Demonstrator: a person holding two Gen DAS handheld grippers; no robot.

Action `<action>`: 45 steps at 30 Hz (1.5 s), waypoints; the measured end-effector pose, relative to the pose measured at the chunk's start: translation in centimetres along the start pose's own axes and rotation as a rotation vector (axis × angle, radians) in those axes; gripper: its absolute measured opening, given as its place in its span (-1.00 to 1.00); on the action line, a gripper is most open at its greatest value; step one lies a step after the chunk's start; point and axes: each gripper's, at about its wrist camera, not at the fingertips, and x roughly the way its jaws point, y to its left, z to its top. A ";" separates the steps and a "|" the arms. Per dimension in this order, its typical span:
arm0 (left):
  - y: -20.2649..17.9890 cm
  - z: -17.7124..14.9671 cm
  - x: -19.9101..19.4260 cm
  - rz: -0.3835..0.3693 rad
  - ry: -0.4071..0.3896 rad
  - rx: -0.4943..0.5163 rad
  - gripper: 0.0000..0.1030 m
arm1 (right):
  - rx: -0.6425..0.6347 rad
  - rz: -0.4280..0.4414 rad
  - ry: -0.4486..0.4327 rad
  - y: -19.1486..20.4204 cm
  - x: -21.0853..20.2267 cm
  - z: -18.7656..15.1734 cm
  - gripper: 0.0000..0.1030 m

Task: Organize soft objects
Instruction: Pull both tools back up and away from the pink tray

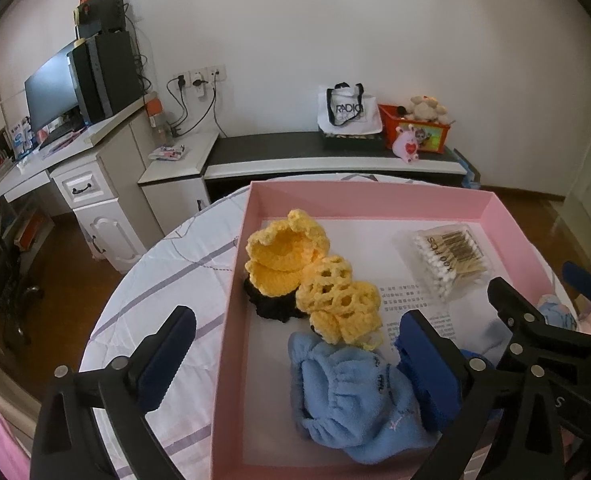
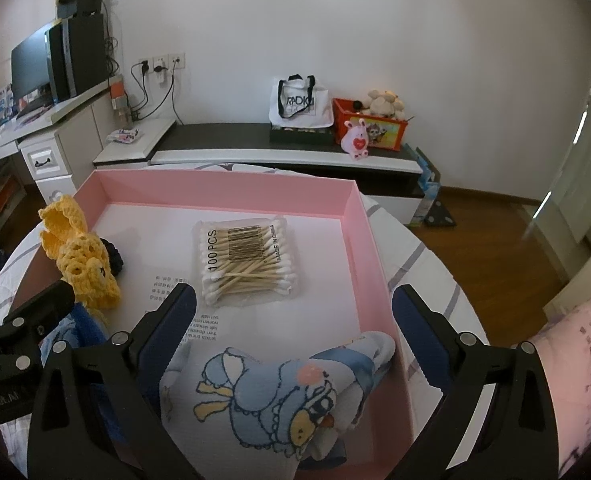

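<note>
A pink box (image 1: 234,280) (image 2: 231,191) stands on a round table. Inside it lie two yellow crocheted pieces (image 1: 287,252) (image 2: 80,258), a black crocheted piece (image 1: 271,306) and a pack of cotton swabs (image 1: 451,260) (image 2: 247,260). A light blue fleece item (image 1: 347,396) lies at the box's near end, under my left gripper (image 1: 295,364). That gripper is open, with one finger outside the box's left wall. My right gripper (image 2: 295,330) is open too, over a blue and white cartoon-print cloth (image 2: 271,392) in the box's near right corner. Its pads do not press the cloth.
The table wears a white cloth (image 1: 155,280) with grey lines. Behind it runs a low bench with a tote bag (image 1: 347,112) and an orange toy box (image 1: 415,130). A desk with a monitor (image 1: 51,88) stands at left. A pink cushion (image 2: 575,364) lies at right.
</note>
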 end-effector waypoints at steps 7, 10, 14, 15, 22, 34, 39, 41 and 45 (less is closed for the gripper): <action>-0.1 -0.3 -0.8 0.013 -0.003 0.011 0.97 | 0.005 -0.004 -0.006 0.0 -0.9 -0.3 0.91; 0.0 -0.6 -1.3 0.015 0.002 0.006 0.98 | 0.009 0.001 -0.012 -0.1 -1.5 -0.4 0.91; 0.4 -1.2 -2.5 0.020 -0.003 -0.005 0.99 | -0.005 -0.008 -0.016 -0.2 -2.6 -0.9 0.91; 0.5 -1.4 -2.8 0.023 -0.004 -0.006 0.99 | -0.004 -0.012 -0.017 -0.2 -3.0 -1.0 0.91; 0.6 -3.5 -6.2 0.032 -0.014 -0.016 0.99 | 0.018 -0.010 -0.036 -0.8 -6.2 -1.8 0.91; 0.2 -7.6 -15.0 0.024 -0.078 -0.041 1.00 | 0.008 -0.017 -0.105 -0.8 -13.3 -4.6 0.97; 0.1 -9.2 -18.3 0.021 -0.109 -0.047 1.00 | 0.010 -0.015 -0.136 -1.0 -15.7 -5.6 1.00; 0.1 -9.8 -19.5 0.024 -0.119 -0.046 1.00 | 0.009 -0.019 -0.149 -1.0 -16.7 -6.0 1.00; -0.2 -10.9 -21.8 0.023 -0.143 -0.042 1.00 | 0.015 -0.023 -0.169 -1.1 -18.4 -6.8 1.00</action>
